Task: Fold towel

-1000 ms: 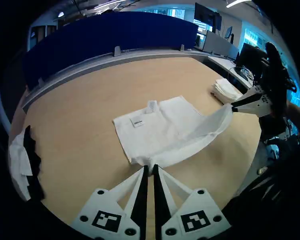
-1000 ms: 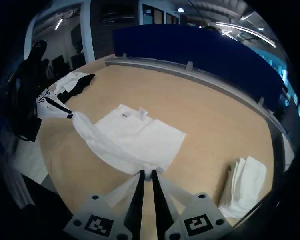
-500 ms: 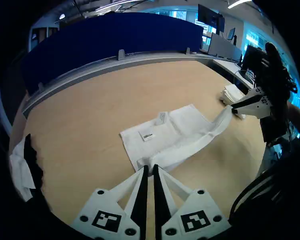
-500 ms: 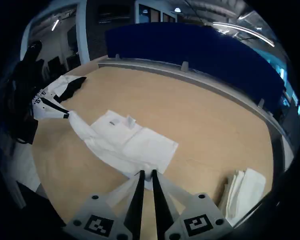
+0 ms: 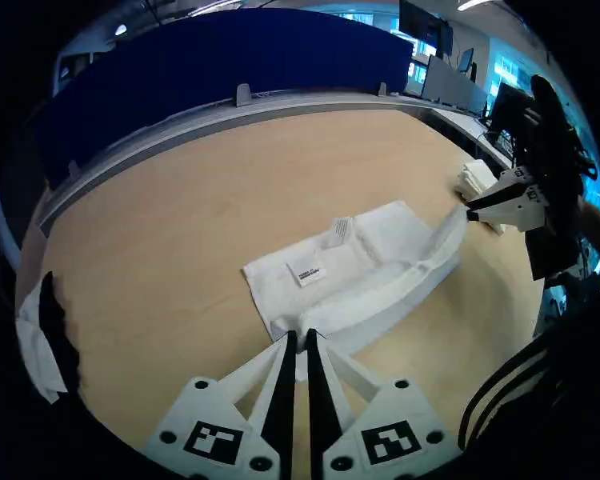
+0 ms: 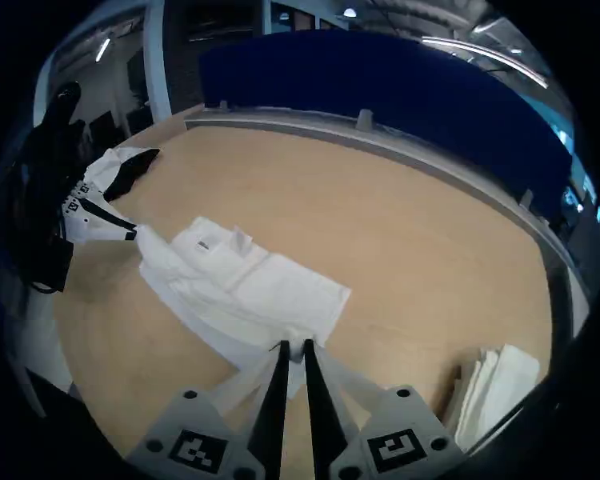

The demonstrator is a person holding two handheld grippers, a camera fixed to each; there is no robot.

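Broad wooden desk (image 5: pixel 180 224) spreads around towel (image 5: pixel 364 264), near edge raised.

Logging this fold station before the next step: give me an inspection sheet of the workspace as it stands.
Surface: light wooden table with a curved far edge.
Job's things: white towel, partly folded, near long edge lifted between the grippers, tags facing up.
Clutter: stack of folded white cloths at one side; black and white cloth at the opposite edge.
Grippers: left gripper and right gripper each pinch a towel corner, jaws shut.
Cables: nothing seen.
Surroundings: blue partition behind the table; monitors beyond.
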